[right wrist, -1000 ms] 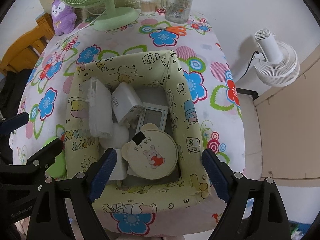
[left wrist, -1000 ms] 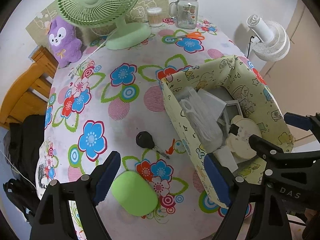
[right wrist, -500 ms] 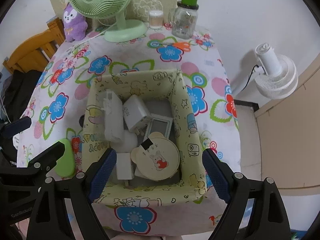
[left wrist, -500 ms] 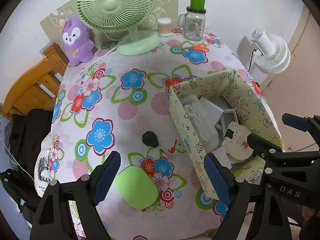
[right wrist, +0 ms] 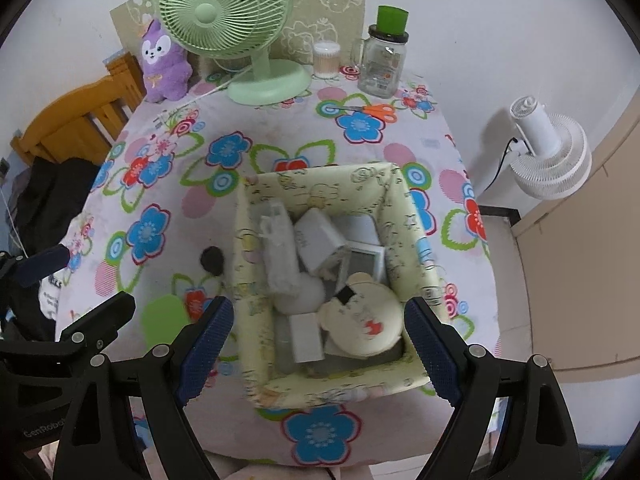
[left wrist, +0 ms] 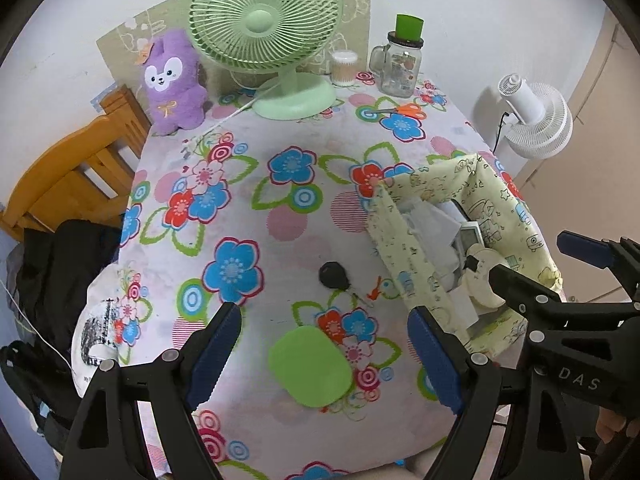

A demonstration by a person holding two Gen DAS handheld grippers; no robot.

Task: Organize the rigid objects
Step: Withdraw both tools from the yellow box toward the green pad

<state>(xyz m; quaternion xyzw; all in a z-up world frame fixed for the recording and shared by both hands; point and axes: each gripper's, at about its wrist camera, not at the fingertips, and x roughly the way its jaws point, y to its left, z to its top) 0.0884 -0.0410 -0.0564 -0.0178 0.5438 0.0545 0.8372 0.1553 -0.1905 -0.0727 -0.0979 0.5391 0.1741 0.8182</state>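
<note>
"DAS" in pale letters on the black frame of the right gripper (left wrist: pixel 580 264), seen from the left wrist view. "GenRobo", cut off at the edge, on the black frame of the left gripper (right wrist: pixel 86 280). Lettering on the yellow fabric box (left wrist: pixel 496 200), perhaps "Papa", too warped to read surely.

Left gripper (left wrist: pixel 325 354) open above green case (left wrist: pixel 310 366), key (left wrist: pixel 335 276) nr box (left wrist: pixel 404 256).
</note>
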